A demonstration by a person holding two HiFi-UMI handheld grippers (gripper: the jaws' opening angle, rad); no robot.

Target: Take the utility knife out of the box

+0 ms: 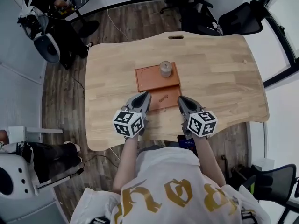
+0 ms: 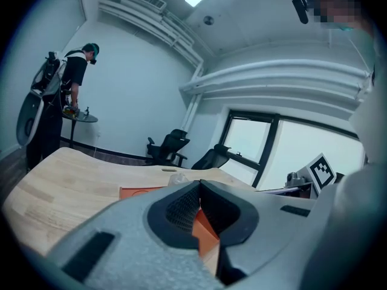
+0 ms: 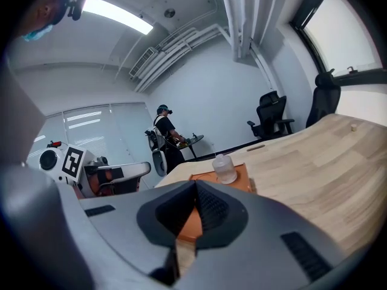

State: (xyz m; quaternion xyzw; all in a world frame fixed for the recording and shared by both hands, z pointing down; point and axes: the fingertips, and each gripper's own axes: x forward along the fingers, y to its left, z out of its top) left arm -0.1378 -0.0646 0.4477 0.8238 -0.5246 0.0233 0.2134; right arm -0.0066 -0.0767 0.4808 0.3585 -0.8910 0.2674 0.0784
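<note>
An orange box lies open in two flat halves (image 1: 150, 80) in the middle of the wooden table (image 1: 219, 78). A small clear jar (image 1: 166, 69) stands on the far half. On the near half lies a small brownish item (image 1: 162, 98), too small to identify; I cannot make out a utility knife. My left gripper (image 1: 145, 96) is shut and empty at the box's near left corner. My right gripper (image 1: 181, 100) is shut and empty at its near right corner. The left gripper view shows shut jaws (image 2: 199, 185) over the orange box (image 2: 140, 191). In the right gripper view the jaws (image 3: 195, 185) point at the jar (image 3: 225, 168).
The table's near edge (image 1: 163, 141) runs just behind both grippers. A slot (image 1: 176, 37) is cut near the far edge, and a tiny speck (image 1: 244, 61) lies at the right. Black office chairs (image 1: 233, 20) stand beyond the table. A person (image 2: 66, 95) stands at a small round table far left.
</note>
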